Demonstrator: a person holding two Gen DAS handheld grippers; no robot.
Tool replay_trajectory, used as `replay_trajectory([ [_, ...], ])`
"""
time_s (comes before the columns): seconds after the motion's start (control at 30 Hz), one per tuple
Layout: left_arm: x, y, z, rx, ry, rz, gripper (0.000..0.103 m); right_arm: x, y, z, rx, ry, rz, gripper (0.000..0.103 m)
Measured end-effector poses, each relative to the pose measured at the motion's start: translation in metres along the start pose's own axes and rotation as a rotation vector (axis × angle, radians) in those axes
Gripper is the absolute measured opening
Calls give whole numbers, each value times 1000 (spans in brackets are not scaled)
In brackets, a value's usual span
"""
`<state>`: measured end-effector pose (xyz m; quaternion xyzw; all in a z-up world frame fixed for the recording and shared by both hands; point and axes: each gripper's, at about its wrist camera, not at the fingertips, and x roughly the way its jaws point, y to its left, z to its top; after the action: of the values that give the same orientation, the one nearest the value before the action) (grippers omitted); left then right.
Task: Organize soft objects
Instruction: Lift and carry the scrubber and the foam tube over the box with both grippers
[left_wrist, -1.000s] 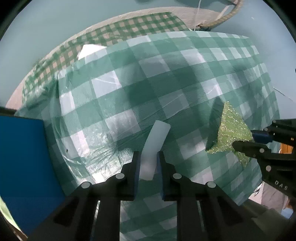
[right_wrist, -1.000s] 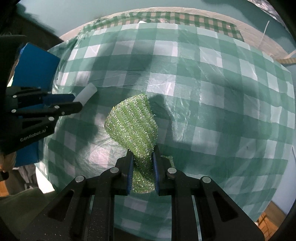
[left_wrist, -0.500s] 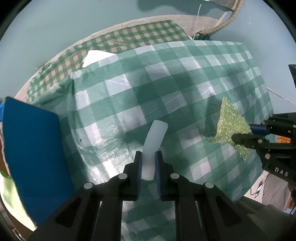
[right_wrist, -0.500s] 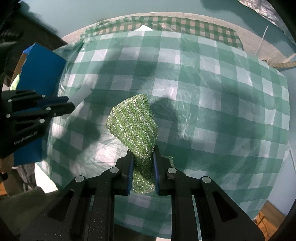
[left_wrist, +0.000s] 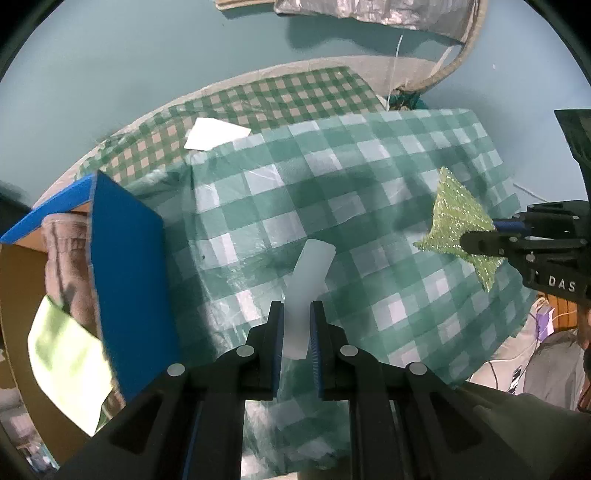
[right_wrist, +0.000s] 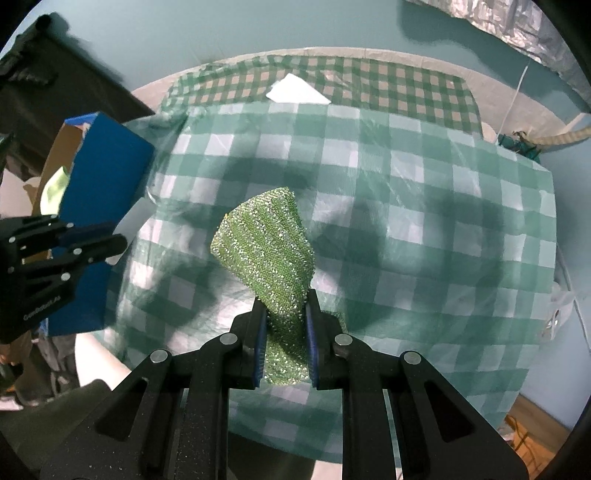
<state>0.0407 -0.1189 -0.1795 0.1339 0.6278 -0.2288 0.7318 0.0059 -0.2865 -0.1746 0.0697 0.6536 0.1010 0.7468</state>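
Note:
My left gripper (left_wrist: 297, 310) is shut on a pale white foam strip (left_wrist: 308, 280) and holds it above the green checked tablecloth (left_wrist: 332, 206). My right gripper (right_wrist: 284, 310) is shut on a sparkly green scrub cloth (right_wrist: 267, 247), also held above the cloth. The scrub cloth shows at the right of the left wrist view (left_wrist: 456, 225). A blue cardboard box (left_wrist: 125, 273) stands open at the left, with a brown towel (left_wrist: 66, 266) and a yellow-green cloth (left_wrist: 70, 362) inside. In the right wrist view the left gripper (right_wrist: 110, 238) is beside the box (right_wrist: 103, 206).
A white paper sheet (left_wrist: 214, 134) lies at the far edge on a smaller-checked cloth (left_wrist: 280, 99). A silvery sheet (left_wrist: 369, 11) and a rope (left_wrist: 454, 62) hang at the back. The floor is teal. Clutter and cables lie low right (left_wrist: 539, 332).
Both grippers have risen and pulled back, so the table looks smaller. The left view has swung left and the open blue box with its cloths has come into view. Both grips are unchanged.

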Motion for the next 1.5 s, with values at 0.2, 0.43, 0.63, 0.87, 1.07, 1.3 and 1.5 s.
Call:
replay_trajectory([
  [0.2, -26, 4, -6, -31, -48, -1, 13, -21, 11, 4, -13, -31, 9, 16],
  [0.43, -55, 5, -12, -58, -102, 3, 13, -47, 32, 10, -43, -68, 23, 16],
  [0.63, -77, 8, -20, -84, -143, 2, 13, -64, 51, 17, -70, -101, 28, 16],
  [0.87, -98, 21, -31, -128, -171, 19, 13, -78, 74, 26, -118, -120, 46, 16],
  [1.07, -109, 42, -43, -205, -183, 38, 13, -83, 99, 36, -174, -129, 70, 16],
  [1.3, -122, 70, -61, -298, -197, 68, 13, -82, 133, 47, -249, -132, 100, 16],
  [1.5, -131, 95, -77, -369, -207, 104, 13, -79, 163, 59, -318, -127, 129, 16],
])
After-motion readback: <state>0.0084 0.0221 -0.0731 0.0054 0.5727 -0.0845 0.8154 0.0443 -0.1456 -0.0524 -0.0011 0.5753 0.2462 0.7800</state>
